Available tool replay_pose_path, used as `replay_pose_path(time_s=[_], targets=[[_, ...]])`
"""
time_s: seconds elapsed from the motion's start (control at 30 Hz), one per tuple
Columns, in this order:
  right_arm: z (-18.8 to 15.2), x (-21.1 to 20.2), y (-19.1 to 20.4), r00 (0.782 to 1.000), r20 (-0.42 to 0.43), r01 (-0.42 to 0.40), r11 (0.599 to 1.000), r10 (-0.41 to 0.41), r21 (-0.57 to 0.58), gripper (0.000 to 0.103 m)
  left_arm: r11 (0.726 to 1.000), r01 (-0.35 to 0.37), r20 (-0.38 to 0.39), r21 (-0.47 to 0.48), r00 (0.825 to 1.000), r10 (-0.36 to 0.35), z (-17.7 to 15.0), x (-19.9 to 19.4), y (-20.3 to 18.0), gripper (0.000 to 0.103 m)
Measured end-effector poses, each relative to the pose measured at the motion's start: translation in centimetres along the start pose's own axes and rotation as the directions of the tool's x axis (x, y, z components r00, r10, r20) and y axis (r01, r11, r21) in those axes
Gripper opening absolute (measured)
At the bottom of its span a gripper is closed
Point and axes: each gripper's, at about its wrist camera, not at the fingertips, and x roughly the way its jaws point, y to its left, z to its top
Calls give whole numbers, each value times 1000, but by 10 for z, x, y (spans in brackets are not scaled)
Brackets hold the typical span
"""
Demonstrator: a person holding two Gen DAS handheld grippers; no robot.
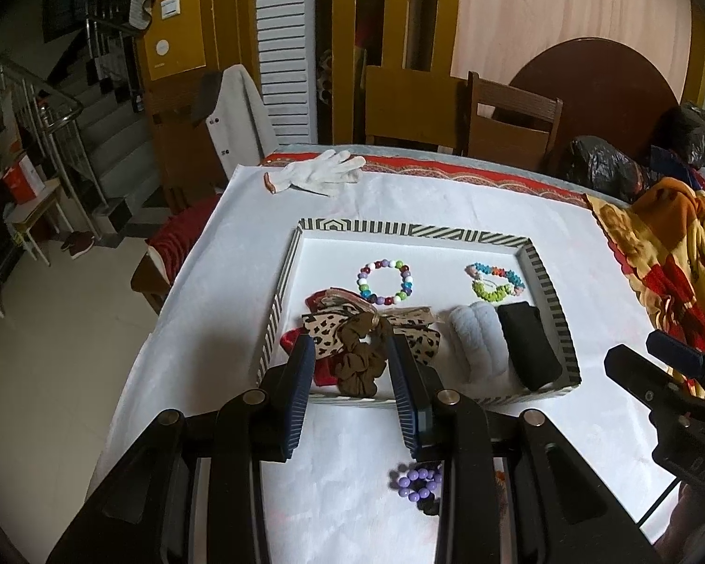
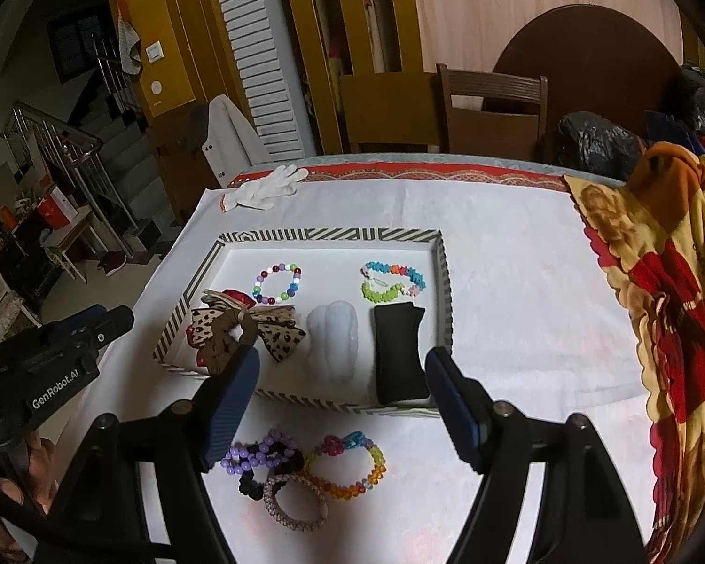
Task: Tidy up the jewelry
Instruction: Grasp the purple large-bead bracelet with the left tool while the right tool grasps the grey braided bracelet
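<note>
The left gripper is open and holds nothing, over the near edge of the striped tray; the right gripper is wide open too; three bracelets and a scrunchie lie on the cloth just in front of the tray.

Beyond our jaws lies the striped tray, holding a round bead bracelet and a turquoise-green one at its far side. Nearer us in it lie leopard bows with a brown scrunchie, a white fluffy band and a black band. Below our right jaws lie a purple bead bracelet, a rainbow bracelet and a woven bangle.
</note>
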Motion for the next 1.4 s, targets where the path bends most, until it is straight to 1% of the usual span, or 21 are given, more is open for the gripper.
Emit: replay_pose_path(time_s=[0.57,0.73,0.8,0.9,0.97,1.03,1.13,1.2,1.23,1.3,1.33,1.4], targets=[[-14,3,-4,999,-37,-3,1000,3,-5,77,1000,16,-36,21,999,-15,-10,7,-5,24],[-23,7,-8,998,-61,-7,1000,6,-11,77,998,62,-63,12,996,-61,-16,10,4,24],[-31,9,-12,997,-75,-8,1000,6,-20,77,995,102,-88,11,991,-100,-21,12,10,24],[-44,17,-20,994,-111,-2,1000,0,-18,77,987,160,-141,6,977,-158,-30,19,14,24],[-56,26,-28,990,-142,-3,1000,2,-4,77,978,209,-179,0,962,-206,-38,25,14,24],[-65,36,-34,986,-168,8,1000,-7,4,77,972,234,-206,-2,951,-229,-46,31,12,24],[-76,49,-44,978,-208,14,1000,-8,26,77,958,286,-244,-8,929,-279,-59,38,8,24],[-80,54,-47,975,-221,14,999,-6,34,77,943,332,-269,1,909,-320,-66,41,5,25],[-81,55,-49,975,-223,11,999,-3,35,77,937,349,-281,12,900,-332,-70,43,3,28],[-82,56,-49,975,-224,3,1000,3,27,77,928,369,-314,49,888,-337,-78,47,-3,30],[-82,56,-48,974,-226,1,1000,4,23,77,925,376,-325,56,883,-339,-80,49,-5,30],[-84,59,-47,972,-235,-5,1000,8,13,77,920,390,-355,48,867,-349,-85,57,-6,31]])
